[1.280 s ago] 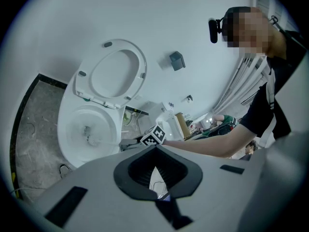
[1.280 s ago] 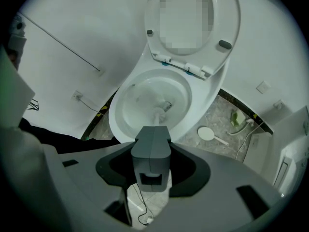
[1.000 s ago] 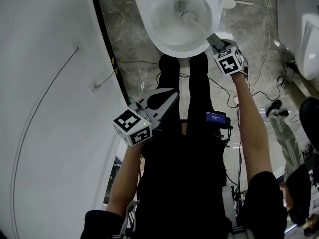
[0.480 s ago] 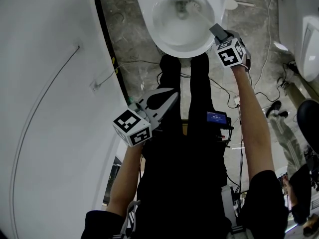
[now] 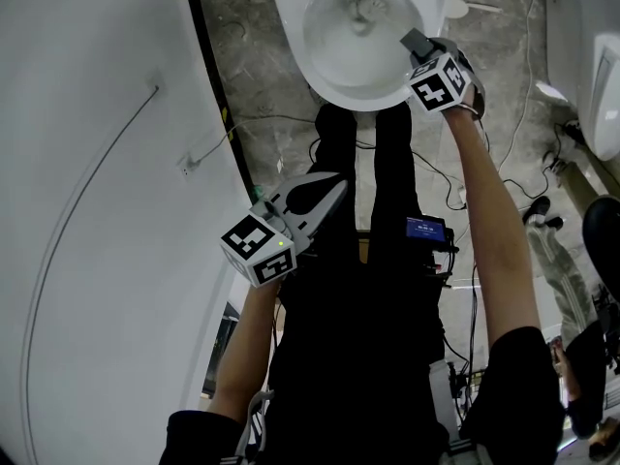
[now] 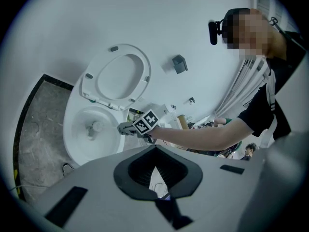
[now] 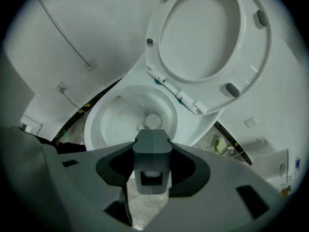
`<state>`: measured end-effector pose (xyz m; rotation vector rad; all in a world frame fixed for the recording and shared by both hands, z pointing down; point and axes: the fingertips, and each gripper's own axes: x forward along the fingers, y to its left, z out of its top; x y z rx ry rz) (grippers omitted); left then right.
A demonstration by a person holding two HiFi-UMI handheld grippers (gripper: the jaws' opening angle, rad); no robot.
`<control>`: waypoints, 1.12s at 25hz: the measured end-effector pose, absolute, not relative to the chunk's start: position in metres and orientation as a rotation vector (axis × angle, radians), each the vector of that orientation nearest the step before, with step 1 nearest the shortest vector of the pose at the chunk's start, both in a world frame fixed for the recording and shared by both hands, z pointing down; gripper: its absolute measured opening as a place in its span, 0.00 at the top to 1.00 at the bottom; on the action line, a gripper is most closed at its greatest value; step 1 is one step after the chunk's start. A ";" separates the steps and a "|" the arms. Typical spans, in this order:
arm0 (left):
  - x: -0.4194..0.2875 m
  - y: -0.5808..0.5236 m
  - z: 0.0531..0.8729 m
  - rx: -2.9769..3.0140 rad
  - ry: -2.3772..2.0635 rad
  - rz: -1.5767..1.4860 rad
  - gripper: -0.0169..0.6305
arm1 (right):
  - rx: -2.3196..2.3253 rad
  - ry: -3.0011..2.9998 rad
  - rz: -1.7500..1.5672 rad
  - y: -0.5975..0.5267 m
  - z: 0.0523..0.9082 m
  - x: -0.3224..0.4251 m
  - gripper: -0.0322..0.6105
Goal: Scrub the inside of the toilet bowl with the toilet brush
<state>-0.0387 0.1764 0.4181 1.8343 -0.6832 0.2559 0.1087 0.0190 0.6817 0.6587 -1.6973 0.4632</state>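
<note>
White toilet bowl; white toilet brush; mottled grey floor; black-and-white squared cube on right gripper.

Black short-sleeved shirt, black trousers, grey left tool and right tool, black-and-white marker cubes

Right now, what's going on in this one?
A person stands over the toilet bowl with a gripper in each hand. The right gripper is shut on the handle of the toilet brush, whose head sits down inside the bowl near the drain. The seat is raised. The left gripper is held idle by the person's leg, away from the toilet, jaws together with nothing between them.
</note>
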 end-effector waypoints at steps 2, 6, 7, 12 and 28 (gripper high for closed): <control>-0.040 0.177 0.419 1.832 -0.685 0.261 0.96 | 0.649 -1.682 0.454 0.016 0.685 0.107 0.65; -0.041 0.177 0.418 1.831 -0.689 0.262 0.96 | 0.641 -1.648 0.459 0.020 0.688 0.112 0.65; -0.040 0.176 0.417 1.831 -0.690 0.258 0.96 | 0.639 -1.639 0.460 0.023 0.688 0.116 0.65; -0.041 0.174 0.416 1.827 -0.694 0.250 0.96 | 0.632 -1.593 0.484 0.042 0.692 0.133 0.65; -0.039 0.174 0.417 1.836 -0.683 0.252 0.96 | 0.546 -1.584 0.663 0.139 0.693 0.138 0.65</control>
